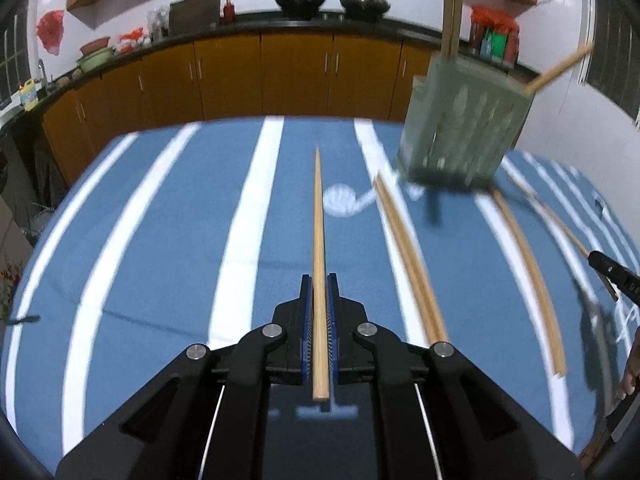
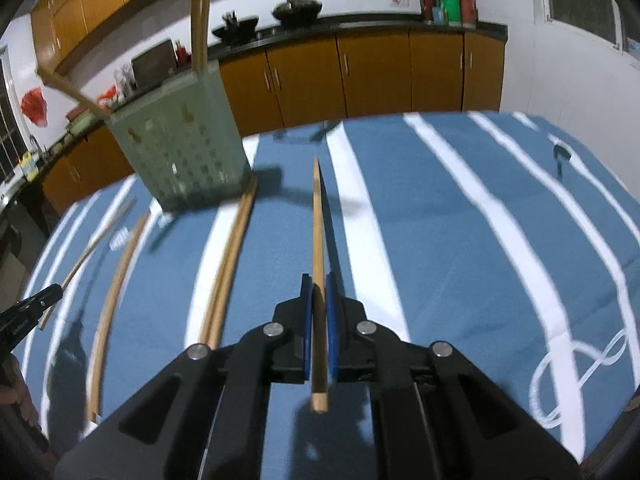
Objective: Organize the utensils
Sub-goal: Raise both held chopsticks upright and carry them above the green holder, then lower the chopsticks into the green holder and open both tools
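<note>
Closest to my left lens, the left gripper (image 1: pixel 319 292) has its jaws clamped on one chopstick (image 1: pixel 319 248), gripped near the blunt end. My right gripper (image 2: pixel 319 292) pinches another chopstick (image 2: pixel 318 240) likewise. With so much length cantilevered ahead, either stick could pivot or slip. The green holder (image 1: pixel 460 128) stands on the striped table (image 1: pixel 160 240), already bristling with sticks, so my tips may catch them or the rim and tip it over. Loose chopsticks (image 1: pixel 412 260) lie just beside it.

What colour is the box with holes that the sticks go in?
Pale green. The holder shows best in the right wrist view.
</note>
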`<state>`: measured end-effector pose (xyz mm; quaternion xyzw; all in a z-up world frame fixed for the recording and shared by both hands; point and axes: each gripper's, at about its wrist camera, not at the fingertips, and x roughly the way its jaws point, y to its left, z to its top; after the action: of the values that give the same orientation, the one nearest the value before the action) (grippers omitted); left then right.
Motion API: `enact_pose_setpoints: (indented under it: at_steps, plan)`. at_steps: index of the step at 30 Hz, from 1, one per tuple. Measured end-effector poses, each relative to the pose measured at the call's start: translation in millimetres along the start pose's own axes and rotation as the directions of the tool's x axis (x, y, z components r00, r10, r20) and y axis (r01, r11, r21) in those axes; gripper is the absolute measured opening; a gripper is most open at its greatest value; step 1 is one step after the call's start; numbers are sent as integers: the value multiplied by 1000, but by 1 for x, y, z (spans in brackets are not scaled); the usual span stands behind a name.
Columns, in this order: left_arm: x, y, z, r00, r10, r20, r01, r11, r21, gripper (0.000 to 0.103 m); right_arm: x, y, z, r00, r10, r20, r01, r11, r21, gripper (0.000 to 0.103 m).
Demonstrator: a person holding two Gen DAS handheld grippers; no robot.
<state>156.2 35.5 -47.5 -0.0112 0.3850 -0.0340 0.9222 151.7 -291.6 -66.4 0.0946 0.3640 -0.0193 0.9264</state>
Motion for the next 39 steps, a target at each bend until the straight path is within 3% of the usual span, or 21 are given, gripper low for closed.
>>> enact_pose_setpoints:
  at_steps: [10, 27, 34, 39]
  plan:
    - [-58, 2, 51, 979, -39, 200, 47, 998, -37, 7, -54, -3, 42, 983, 27, 184, -30, 999, 17, 8]
    - [-82, -9, 87, 953, -77, 295, 88, 996, -25, 7, -78, 5, 72, 961, 58, 271, -62, 998, 5, 8]
    - [-118, -30, 117, 909, -149, 388, 145, 989, 40, 7, -126, 17, 114, 910, 175, 375, -175, 984, -35, 8]
    - [-143, -60, 144, 857, -180, 482, 148, 983, 104, 7, -163, 38, 145, 843, 243, 481, -229, 969, -88, 8]
